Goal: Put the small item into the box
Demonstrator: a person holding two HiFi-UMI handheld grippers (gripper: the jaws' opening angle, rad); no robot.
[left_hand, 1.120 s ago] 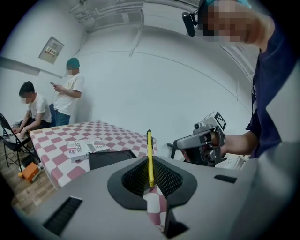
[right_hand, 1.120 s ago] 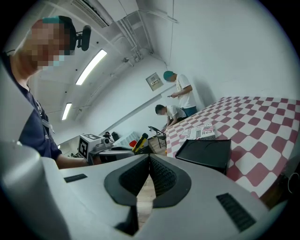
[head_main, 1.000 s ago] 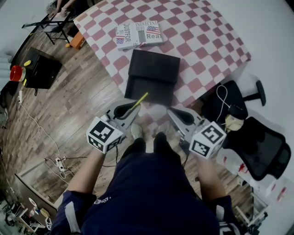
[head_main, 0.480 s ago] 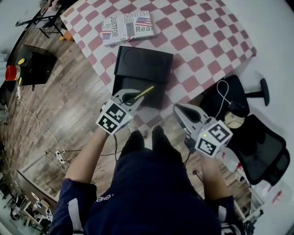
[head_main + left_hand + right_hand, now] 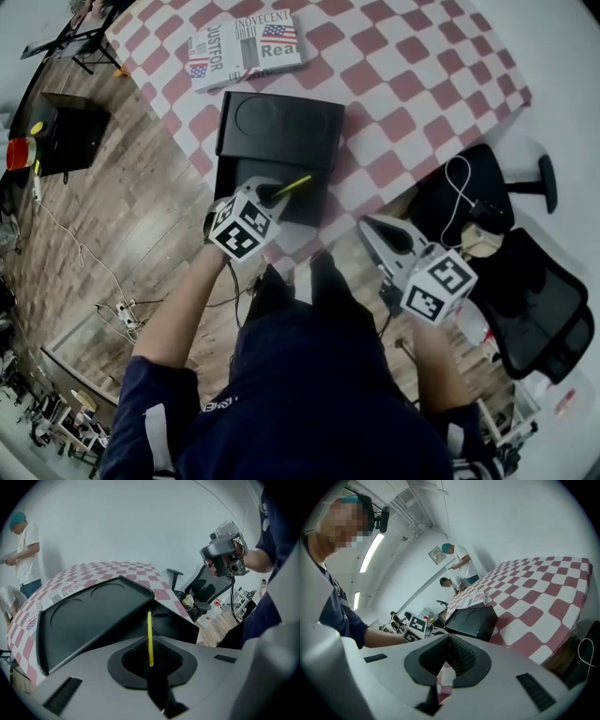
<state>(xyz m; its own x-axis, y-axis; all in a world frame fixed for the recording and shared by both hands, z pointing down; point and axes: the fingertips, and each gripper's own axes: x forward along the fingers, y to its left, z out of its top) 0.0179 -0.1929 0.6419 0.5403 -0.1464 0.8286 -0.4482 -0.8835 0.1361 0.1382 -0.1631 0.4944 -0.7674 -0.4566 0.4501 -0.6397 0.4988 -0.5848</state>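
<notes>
The step in hand looks like the delivery itself: the small item [image 5: 294,186], a thin yellow stick, is gripped and already above the box [image 5: 315,201], not yet let go.

The box is black and stands open near the near corner of the checkered surface [image 5: 412,84], its lid [image 5: 281,127] folded back toward the middle of the surface and its tray on the edge side. A magazine [image 5: 246,47] lies just beyond the lid.

The left gripper [image 5: 273,193] hangs over the tray. In the left gripper view its fingers [image 5: 165,654] are clenched on the lower end of the small item [image 5: 149,637], which juts forward past the tips toward the lid [image 5: 93,616]. From the head view the free end points across the tray toward its right side. Whether it touches the box anywhere cannot be told.

The right gripper [image 5: 375,231] is held off the surface, past its near edge and well apart from the box. In the right gripper view its fingers [image 5: 459,657] are pressed together with nothing between them, so it appears to have no part in this step.

The next move probably calls for tipping or lowering the left gripper until the stick lies inside the tray walls, then releasing the fingers. Since the stick is long and thin, it should go in along the tray, not across a wall, or it may end up propped on the rim.
</notes>
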